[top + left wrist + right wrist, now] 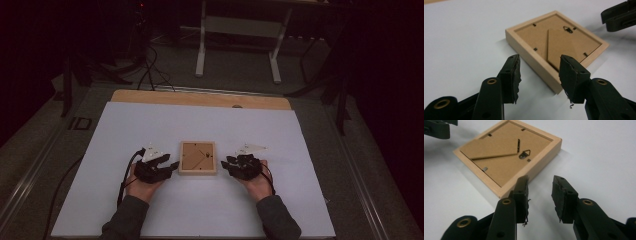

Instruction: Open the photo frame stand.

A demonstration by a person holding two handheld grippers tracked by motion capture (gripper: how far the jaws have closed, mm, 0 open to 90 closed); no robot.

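A light wooden picture frame (198, 158) lies face down on the white sheet, its brown backing board, folded stand and metal hanger up. In the high view my left gripper (172, 165) rests just left of it and my right gripper (225, 164) just right of it, both pointing at the frame. In the left gripper view the frame (554, 40) lies close ahead of my left gripper (539, 60), whose jaws stand open and clear of the wood. My right gripper (540, 180) is open beside the frame (506, 155), with nothing between its jaws.
The white sheet (200, 125) covers most of the table, with a wooden strip (200, 98) bare along the far edge. Cables (150, 70) and white desk legs (200, 50) stand on the dark floor beyond. The opposite gripper's jaw (619, 17) reaches in past the frame.
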